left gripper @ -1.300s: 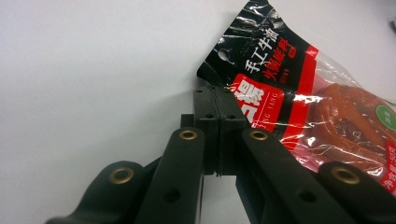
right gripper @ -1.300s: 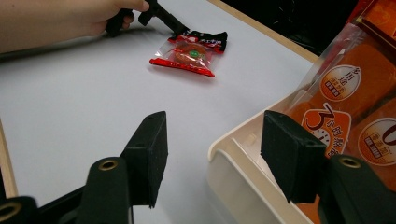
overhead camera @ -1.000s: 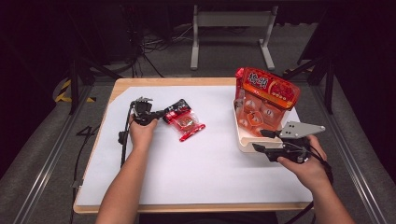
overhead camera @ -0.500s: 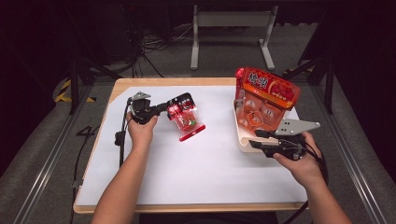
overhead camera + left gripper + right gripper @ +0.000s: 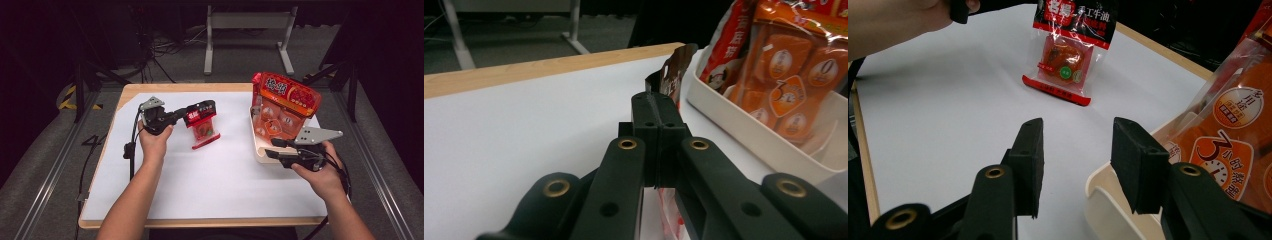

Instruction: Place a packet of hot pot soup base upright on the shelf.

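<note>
Table surface: white sheet (image 5: pixel 200 185) covering a wooden tabletop (image 5: pixel 165 88), wood showing along the edges.
Behind table: grey metal stand (image 5: pixel 247 30) on dark carpet.
Floor, far left: yellow-black hazard tape (image 5: pixel 67 97).
Cables: tangled beyond the table (image 5: pixel 165 45).

A red, black-topped sachet (image 5: pixel 201 125), an orange-and-red snack bag (image 5: pixel 284 107), a cream tray (image 5: pixel 257 147) and a white table sheet (image 5: pixel 210 180).

High camera looks forward and down over the table (image 5: pixel 210 200); both gripper cameras ride low, close, sharing the sachet (image 5: pixel 1068 55).
</note>
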The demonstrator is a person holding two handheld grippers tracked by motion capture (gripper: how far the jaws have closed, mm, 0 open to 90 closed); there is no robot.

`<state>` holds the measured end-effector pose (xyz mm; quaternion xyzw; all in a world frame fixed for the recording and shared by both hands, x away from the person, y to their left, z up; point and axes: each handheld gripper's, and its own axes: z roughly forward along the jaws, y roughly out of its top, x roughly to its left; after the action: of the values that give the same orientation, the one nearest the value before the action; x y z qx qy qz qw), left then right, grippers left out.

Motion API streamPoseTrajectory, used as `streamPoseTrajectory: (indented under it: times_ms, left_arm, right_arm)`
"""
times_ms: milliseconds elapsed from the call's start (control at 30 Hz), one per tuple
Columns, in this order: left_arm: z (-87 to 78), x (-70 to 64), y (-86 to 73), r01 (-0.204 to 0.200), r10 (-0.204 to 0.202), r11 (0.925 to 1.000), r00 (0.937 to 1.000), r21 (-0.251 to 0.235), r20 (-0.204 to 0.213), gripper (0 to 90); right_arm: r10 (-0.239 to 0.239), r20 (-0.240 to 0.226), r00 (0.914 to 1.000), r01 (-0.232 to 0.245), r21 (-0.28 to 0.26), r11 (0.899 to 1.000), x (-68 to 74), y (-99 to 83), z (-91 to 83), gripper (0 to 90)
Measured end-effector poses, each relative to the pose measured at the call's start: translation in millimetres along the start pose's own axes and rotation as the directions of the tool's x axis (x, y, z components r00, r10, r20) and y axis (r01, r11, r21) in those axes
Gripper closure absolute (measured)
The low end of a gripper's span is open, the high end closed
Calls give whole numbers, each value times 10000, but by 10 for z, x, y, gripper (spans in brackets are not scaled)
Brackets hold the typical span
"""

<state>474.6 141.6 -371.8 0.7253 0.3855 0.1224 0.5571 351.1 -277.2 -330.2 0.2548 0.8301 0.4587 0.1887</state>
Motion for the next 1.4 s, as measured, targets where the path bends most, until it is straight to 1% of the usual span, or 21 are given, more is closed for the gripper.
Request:
streamPoseTrajectory:
  times_ms: [67, 233, 267, 300, 500, 600, 633, 733, 833, 933, 1000, 1067, 1100, 1133, 1167, 1200, 1233, 1300, 1333, 1367, 1400]
  left_arm:
    - [-12, -67, 14, -65, 67, 10000, 9998, -68, 208, 900]
    - [-52, -261, 70, -711, 721, 9972, 9961, -213, 504, 900]
    - [-58, -294, 79, -761, 775, 9968, 9955, -253, 555, 900]
    - [-69, -343, 95, -869, 887, 9958, 9938, -297, 669, 900]
    - [-134, -537, 170, -1516, 1540, 9879, 9843, -341, 863, 900]
    - [-177, -616, 195, -1677, 1717, 9848, 9791, -448, 1092, 900]
    - [-191, -647, 198, -1642, 1686, 9854, 9784, -457, 1199, 900]
    - [-225, -730, 222, -1803, 1857, 9824, 9718, -494, 1456, 900]
    - [-257, -852, 254, -2062, 2133, 9768, 9611, -579, 1756, 900]
    - [-286, -1013, 280, -2346, 2441, 9696, 9474, -698, 2070, 900]
    - [-303, -1101, 299, -2654, 2747, 9615, 9367, -716, 2173, 900]
    - [-318, -1200, 316, -2814, 2915, 9566, 9264, -759, 2384, 900]
    - [-326, -1245, 323, -2872, 2982, 9545, 9211, -801, 2505, 900]
    - [-330, -1270, 326, -2880, 3000, 9539, 9179, -842, 2596, 900]
    - [-340, -1312, 332, -2961, 3088, 9511, 9117, -877, 2709, 900]
    - [-347, -1338, 333, -2991, 3120, 9501, 9083, -888, 2787, 900]
    - [-356, -1377, 339, -3122, 3255, 9455, 9004, -923, 2886, 900]
    - [-368, -1422, 343, -3201, 3338, 9426, 8926, -955, 3029, 900]
    - [-369, -1441, 343, -3141, 3287, 9444, 8920, -976, 3101, 900]
    - [-371, -1463, 344, -3132, 3295, 9441, 8876, -1029, 3219, 900]
    - [-372, -1480, 344, -3141, 3310, 9436, 8834, -1050, 3317, 900]
  right_arm:
    - [-14, -2, 10000, 14, -10, 10000, 3, 2, 3, 572]
    - [-13, -14, 10000, 13, 21, 10000, 0, -5, 18, 573]
    - [6, -10, 10000, -6, 40, 10000, 2, -6, 24, 573]
    - [20, -22, 10000, -20, 30, 10000, 4, -6, 28, 574]
    - [-16, -28, 10000, 16, -44, 10000, 24, 16, 61, 566]
    - [-21, -16, 10000, 20, -152, 9999, 24, 34, 84, 544]
    - [-45, -16, 10000, 44, -242, 9997, 23, 44, 98, 522]
    - [-165, 8, 9999, 165, -516, 9985, 3, 73, 131, 494]
    - [-207, -35, 9998, 204, -697, 9974, -33, 102, 163, 480]
    - [-199, -301, 9993, 171, -905, 9957, -84, 135, 194, 480]
    - [-193, -377, 9991, 154, -1010, 9948, -101, 150, 203, 480]
    - [-201, -429, 9989, 152, -1114, 9937, -116, 167, 210, 480]
    - [-214, -457, 9987, 160, -1158, 9931, -123, 176, 212, 480]
    - [-197, -531, 9984, 131, -1230, 9923, -131, 186, 213, 478]
    - [-175, -585, 9981, 100, -1253, 9921, -136, 191, 213, 472]
    - [-183, -646, 9977, 98, -1304, 9914, -144, 200, 212, 465]
    - [-207, -679, 9975, 113, -1363, 9906, -149, 204, 212, 453]
    - [-266, -954, 9951, 126, -1448, 9894, -161, 214, 215, 446]
    - [-277, -1126, 9933, 108, -1478, 9890, -162, 216, 219, 446]
    - [-330, -1315, 9908, 127, -1525, 9882, -161, 218, 224, 456]
    - [-452, -1582, 9864, 205, -1540, 9879, -152, 223, 226, 511]
